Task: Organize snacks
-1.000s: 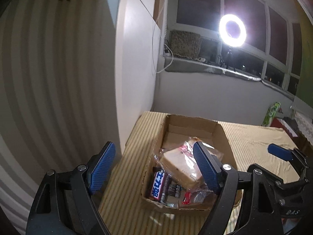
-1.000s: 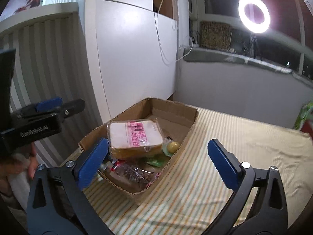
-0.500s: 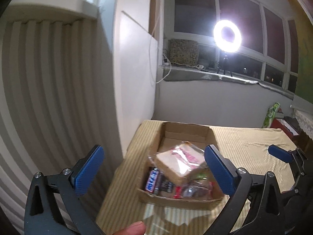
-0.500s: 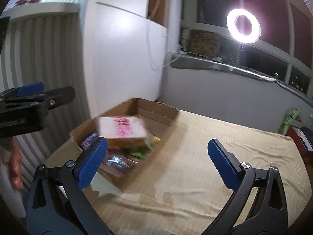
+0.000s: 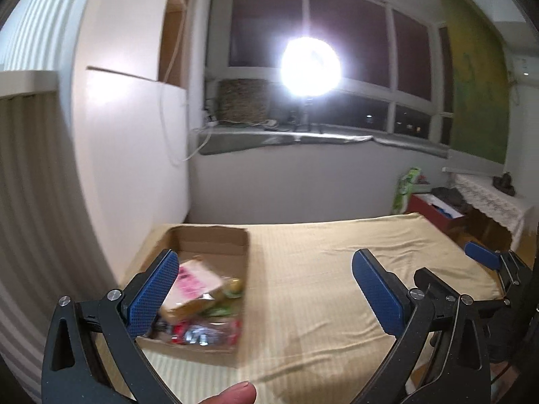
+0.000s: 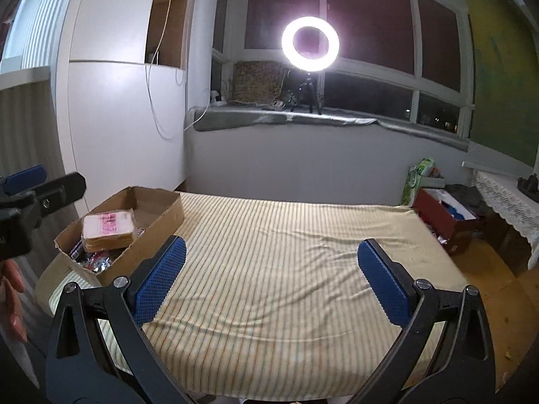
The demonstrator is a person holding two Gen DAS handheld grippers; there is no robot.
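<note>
Above the striped yellow cloth of the bench (image 6: 269,252), the right gripper (image 6: 271,279) hangs with its blue fingers (image 6: 158,279) spread wide and empty. Beside it the left gripper (image 5: 266,293) is just as wide, gripping nothing. Near the bench's far left corner sits the cardboard box (image 6: 158,217), holding a wrapped bread pack (image 6: 107,229) atop other snack packets (image 5: 202,331).

Home room, night: striped tablecloth (image 6: 286,269), lace-covered side table (image 6: 505,198), window ledge (image 6: 303,119) clutter, ring light (image 6: 310,43).
</note>
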